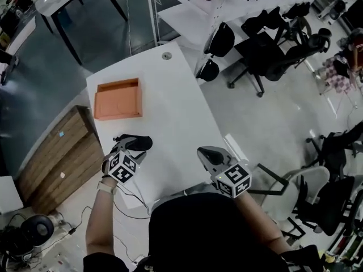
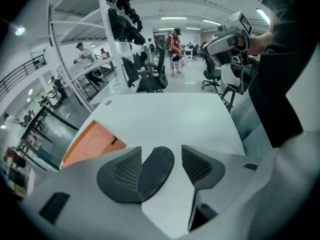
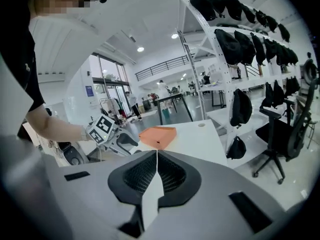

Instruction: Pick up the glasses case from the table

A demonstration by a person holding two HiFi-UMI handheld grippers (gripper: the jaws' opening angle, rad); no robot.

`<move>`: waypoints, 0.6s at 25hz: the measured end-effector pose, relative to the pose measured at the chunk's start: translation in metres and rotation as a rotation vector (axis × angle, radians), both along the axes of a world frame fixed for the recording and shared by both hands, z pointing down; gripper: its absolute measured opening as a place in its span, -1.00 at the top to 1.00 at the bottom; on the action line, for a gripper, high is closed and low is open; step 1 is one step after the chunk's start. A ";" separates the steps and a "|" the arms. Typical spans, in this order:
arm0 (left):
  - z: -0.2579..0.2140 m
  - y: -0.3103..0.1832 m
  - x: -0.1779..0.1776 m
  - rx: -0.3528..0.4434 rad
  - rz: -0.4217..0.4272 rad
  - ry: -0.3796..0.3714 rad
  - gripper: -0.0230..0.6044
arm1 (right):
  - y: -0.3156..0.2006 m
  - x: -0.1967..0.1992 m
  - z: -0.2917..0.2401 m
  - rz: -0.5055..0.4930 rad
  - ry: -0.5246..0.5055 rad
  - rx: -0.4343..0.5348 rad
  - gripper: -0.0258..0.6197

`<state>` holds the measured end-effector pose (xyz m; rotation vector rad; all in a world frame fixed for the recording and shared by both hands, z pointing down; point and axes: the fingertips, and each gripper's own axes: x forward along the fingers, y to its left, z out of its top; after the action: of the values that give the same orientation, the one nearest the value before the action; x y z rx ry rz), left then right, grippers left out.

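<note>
1. The case (image 2: 157, 170) lies flat on the white surface (image 1: 176, 101), near its near-left edge. It sits straight ahead of the left hand-held gripper (image 2: 161, 152) and already inside its reach.
2. The left hand-held gripper's jaws stand apart with the case between them. The case sits close against the left pad, perhaps touching it, and bare surface shows between it and the right pad. Nothing is clamped yet.
3. In the left gripper view the case's long axis runs away from the gripper, leaning a little to the right. The jaws therefore straddle its narrow width, which looks like the right way round for a pinch.
4. As I judge it, the coming move calls for closing on that width. A small shift to centre the case first may keep the left pad from pushing it aside.
5. The right hand-held gripper (image 3: 156, 158) has its jaws together on nothing. It hangs off the surface's near-right edge, well apart from the case, so the left hand is much the nearer.
6. An orange box (image 1: 117, 100) sits farther back on the surface, apart from the case. Its top is open, and from the head view it appears to hold nothing.
</note>
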<state>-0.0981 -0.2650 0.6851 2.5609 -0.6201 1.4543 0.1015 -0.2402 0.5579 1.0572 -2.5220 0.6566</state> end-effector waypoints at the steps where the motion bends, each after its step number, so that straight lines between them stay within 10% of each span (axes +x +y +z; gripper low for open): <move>1: 0.010 -0.002 -0.001 -0.025 0.026 -0.003 0.10 | 0.001 0.002 0.003 0.021 0.014 -0.006 0.83; 15: 0.110 -0.019 -0.015 -0.130 0.371 -0.173 -0.19 | 0.024 0.040 0.032 0.272 0.131 -0.087 0.83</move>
<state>-0.1129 -0.2839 0.7947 2.5615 -0.0592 1.7740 0.1416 -0.2166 0.5899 1.3777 -2.2389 0.7352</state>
